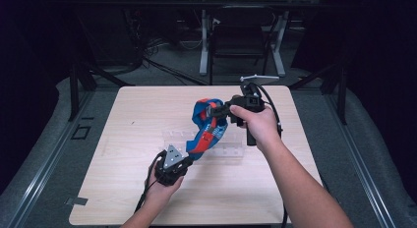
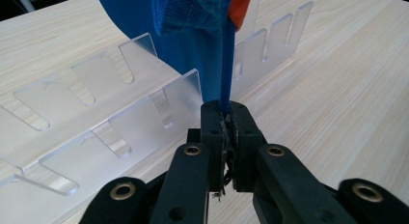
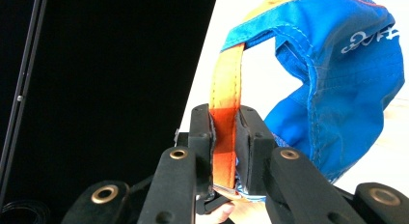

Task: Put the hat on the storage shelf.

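While the left gripper, near the table's near-left centre, pinched the blue edge of a blue-and-orange cloth item, the item hung stretched above a clear slotted rack. Farther right, the right gripper clamped its orange strap.
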A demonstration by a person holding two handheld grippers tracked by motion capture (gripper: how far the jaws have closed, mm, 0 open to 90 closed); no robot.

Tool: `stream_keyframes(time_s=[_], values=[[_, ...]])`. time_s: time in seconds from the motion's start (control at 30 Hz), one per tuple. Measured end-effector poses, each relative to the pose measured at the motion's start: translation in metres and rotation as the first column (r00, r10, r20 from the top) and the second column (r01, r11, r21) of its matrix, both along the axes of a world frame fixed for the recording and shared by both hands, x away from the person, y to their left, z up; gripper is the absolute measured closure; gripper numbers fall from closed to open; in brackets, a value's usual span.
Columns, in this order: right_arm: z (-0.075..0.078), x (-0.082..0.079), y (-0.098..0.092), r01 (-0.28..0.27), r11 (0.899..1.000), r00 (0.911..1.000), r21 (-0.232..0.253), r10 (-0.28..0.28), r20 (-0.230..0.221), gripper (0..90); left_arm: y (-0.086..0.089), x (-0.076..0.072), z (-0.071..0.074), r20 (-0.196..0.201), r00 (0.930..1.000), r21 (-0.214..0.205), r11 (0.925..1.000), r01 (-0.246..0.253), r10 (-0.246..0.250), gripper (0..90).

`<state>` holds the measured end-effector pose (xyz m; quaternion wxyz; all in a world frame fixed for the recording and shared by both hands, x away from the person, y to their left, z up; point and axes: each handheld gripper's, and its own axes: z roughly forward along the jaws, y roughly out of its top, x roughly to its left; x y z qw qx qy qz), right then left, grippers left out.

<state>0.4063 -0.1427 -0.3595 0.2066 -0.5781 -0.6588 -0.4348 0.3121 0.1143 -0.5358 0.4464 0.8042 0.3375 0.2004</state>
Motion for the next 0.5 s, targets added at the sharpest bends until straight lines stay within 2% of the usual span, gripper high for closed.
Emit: stream_keyframes(time_s=[0.33,0.5], values=[[0.000,-0.001,-0.004,0.017,1.000,0.9998,-0.015,-0.017,0.009,77.2,0.008,-0.003,0.005,-0.006,0.9999,-0.011,0.9999,-0.012,0.012,67.7],[0.000,-0.002,-0.010,0.030,0.999,0.9994,-0.023,-0.030,0.019,73.0,0.014,-0.005,0.006,-0.010,0.9995,-0.019,0.9994,-0.030,0.030,60.7]])
